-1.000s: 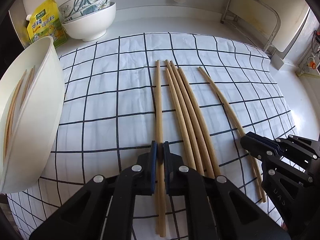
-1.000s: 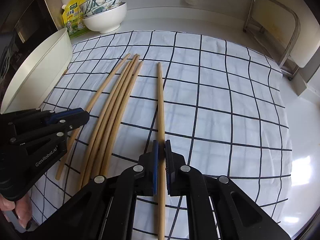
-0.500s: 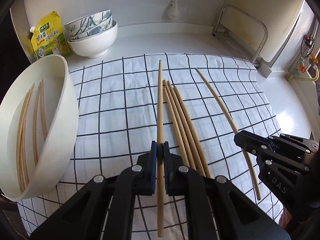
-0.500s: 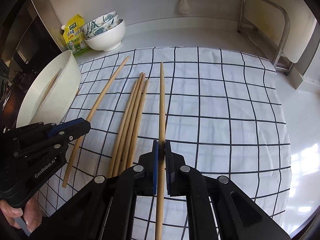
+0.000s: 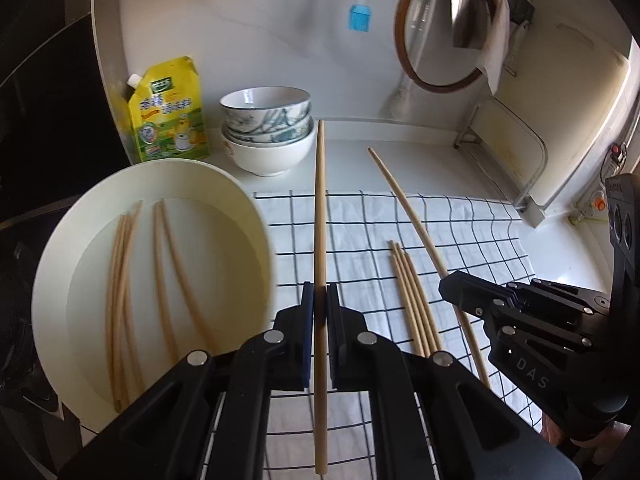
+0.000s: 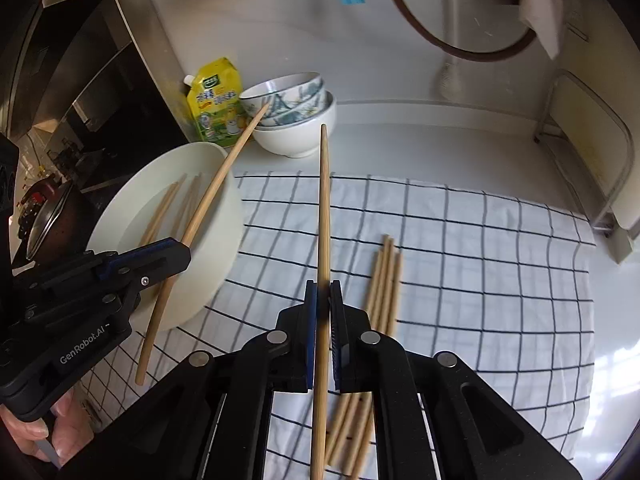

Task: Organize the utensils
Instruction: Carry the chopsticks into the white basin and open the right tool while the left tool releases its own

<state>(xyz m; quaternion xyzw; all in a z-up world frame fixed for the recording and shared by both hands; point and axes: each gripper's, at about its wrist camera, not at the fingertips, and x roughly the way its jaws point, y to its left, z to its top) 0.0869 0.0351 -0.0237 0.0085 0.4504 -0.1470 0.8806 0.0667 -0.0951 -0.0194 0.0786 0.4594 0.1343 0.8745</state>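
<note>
Left gripper (image 5: 318,308) clamped tight on a chopstick (image 5: 320,224) near its lower third — pads pressed flat to the wood, no gap showing. Stick runs straight ahead along the fingers, tip pointing toward the back wall, off the cloth. Right gripper (image 6: 323,312) likewise closed on its own chopstick (image 6: 325,216), same grip, also held clear of the cloth.

Just past the grippers: four loose chopsticks (image 5: 412,300) lie bunched on the checked cloth (image 5: 480,232), between the two grippers as the left view shows it. Large white bowl (image 5: 256,216) sits at the cloth's left edge, several chopsticks (image 5: 120,280) already lying inside. The left-held stick crosses over that bowl's rim in the right view.

Further back: stacked bowls (image 5: 268,132) and a yellow pouch (image 5: 170,110) against the wall, a metal rack (image 5: 504,148) at far right.

Step in hand, as I read it — carry phase, both sticks lifted and headed for the white bowl. Next move calls for swinging each gripper left until the stick lies over the bowl's inside, tipping it down roughly parallel to those already there, then opening. Long sticks, low grip: the far end may swing and clip the rim or the stacked bowls. Four on the cloth remain.
</note>
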